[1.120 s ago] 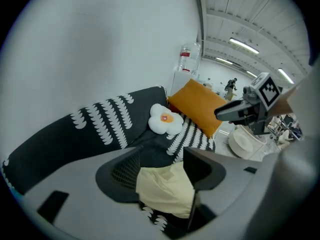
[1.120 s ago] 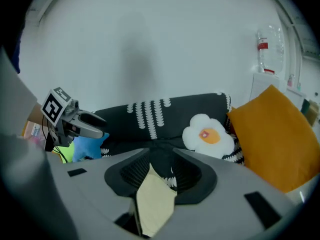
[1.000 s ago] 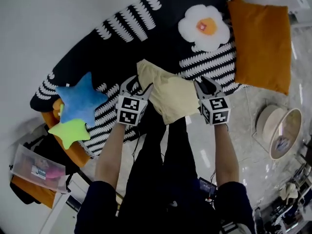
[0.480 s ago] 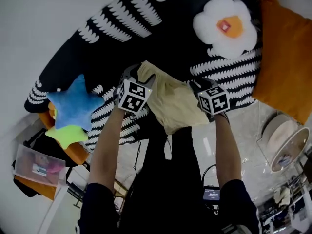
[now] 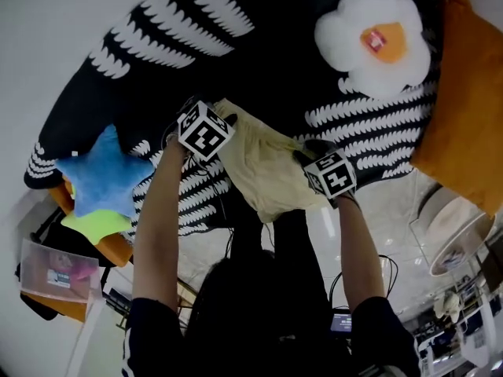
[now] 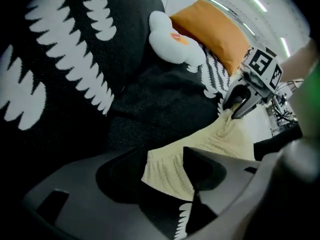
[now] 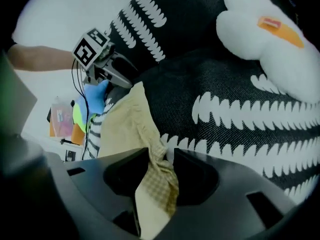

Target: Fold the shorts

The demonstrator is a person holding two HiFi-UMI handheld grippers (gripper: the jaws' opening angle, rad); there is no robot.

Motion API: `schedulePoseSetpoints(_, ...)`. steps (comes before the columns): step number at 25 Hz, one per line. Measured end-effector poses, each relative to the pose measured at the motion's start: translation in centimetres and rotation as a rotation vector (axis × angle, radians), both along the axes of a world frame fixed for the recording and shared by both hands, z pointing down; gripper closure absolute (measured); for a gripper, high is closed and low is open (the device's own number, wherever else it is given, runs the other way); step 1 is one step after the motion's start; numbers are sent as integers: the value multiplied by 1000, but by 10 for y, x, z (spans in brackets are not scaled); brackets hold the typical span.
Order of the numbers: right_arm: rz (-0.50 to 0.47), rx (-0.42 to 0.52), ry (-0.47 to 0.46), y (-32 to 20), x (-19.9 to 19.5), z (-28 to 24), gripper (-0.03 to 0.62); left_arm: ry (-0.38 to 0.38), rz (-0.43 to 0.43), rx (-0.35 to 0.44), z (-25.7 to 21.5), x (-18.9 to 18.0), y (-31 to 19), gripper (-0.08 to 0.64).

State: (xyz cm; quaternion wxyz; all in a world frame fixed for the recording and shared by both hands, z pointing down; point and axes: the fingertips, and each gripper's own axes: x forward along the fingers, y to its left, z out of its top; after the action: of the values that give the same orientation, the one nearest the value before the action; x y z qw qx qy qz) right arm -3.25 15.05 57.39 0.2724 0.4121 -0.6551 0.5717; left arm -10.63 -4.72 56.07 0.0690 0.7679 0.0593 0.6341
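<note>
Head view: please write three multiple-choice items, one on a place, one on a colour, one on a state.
1. Where is the egg-shaped cushion? A on the black patterned cover; B on a bookshelf; C inside a drawer.
2. What colour are the shorts? A red; B pale yellow; C purple.
3. How are the shorts? A rolled into a ball; B spread from left tool to right tool; C hung on a hanger.
Answers: A, it rests on that cover; B, the cloth is pale yellow; B, cloth sits between both tools' jaws, the right's opening.
</note>
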Motion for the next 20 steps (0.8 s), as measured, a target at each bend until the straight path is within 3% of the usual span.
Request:
schedulePoseSetpoints(5, 178, -31, -142, -5, -13, 3, 369, -57, 105, -50, 22, -22, 16, 295)
schedulePoseSetpoints(8, 272, -34, -183, -13, -6, 1, 425, -51, 97, -38, 25, -24, 14, 303)
schedulePoseSetpoints(10, 227, -41, -144, -10, -3, 1, 462, -43, 77, -26, 24, -21, 14, 335)
schedulePoseSetpoints(14, 29, -71, 7, 3, -5, 6, 502, -12, 92, 21, 20, -12, 18, 386)
schedulePoseSetpoints(16, 7, -69, 48, 2, -5, 6, 539, 12, 89, 63, 16, -11, 17, 443)
schedulePoseSetpoints(17, 10, -58, 59, -2, -4, 2, 543, 31, 77, 91, 12, -9, 14, 516)
schedulePoseSetpoints(20, 44, 10, 101, -20, 17, -27, 545, 114, 3, 127, -11, -5, 2, 520)
